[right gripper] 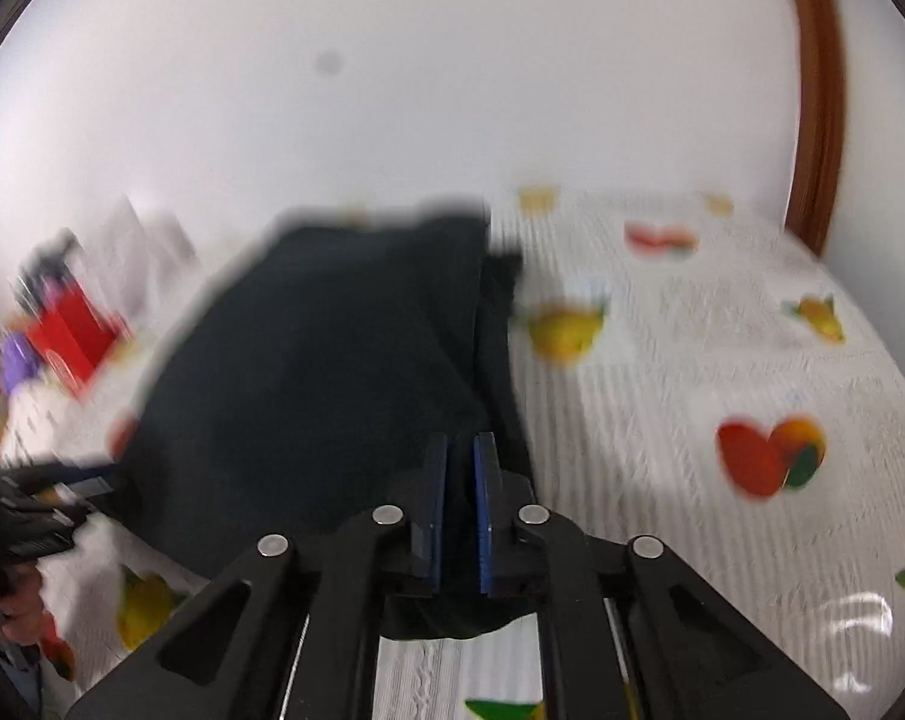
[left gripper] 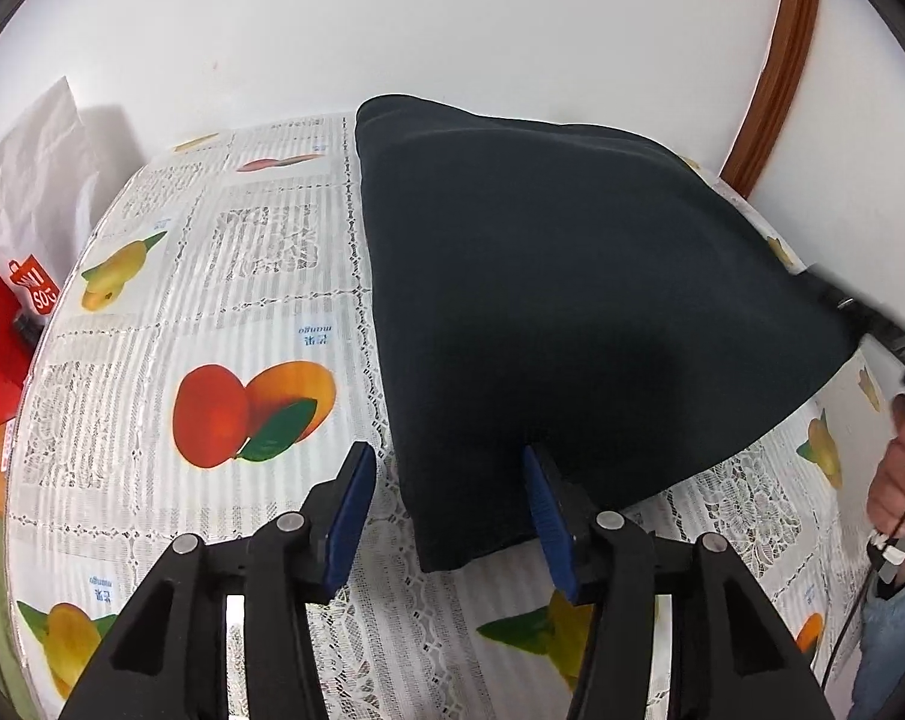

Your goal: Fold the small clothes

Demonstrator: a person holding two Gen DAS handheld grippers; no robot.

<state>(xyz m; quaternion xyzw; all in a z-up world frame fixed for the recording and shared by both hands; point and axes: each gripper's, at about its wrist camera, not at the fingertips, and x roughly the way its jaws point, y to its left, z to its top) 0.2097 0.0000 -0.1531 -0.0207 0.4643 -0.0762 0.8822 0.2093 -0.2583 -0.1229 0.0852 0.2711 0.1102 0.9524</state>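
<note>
With cloth (left gripper: 572, 312) draped on the table (left gripper: 260, 300) and one corner lifted, could slip from right gripper (right gripper: 460, 468), clamped on a thin edge. Left gripper (left gripper: 449, 480) gaping, holding nothing; near corner could drag and spoil the fold.

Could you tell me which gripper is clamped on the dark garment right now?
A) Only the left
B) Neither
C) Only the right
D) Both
C: the right gripper has its blue pads pinched on the dark garment, while the left gripper stands open with the cloth's edge lying loose between its fingers.
</note>
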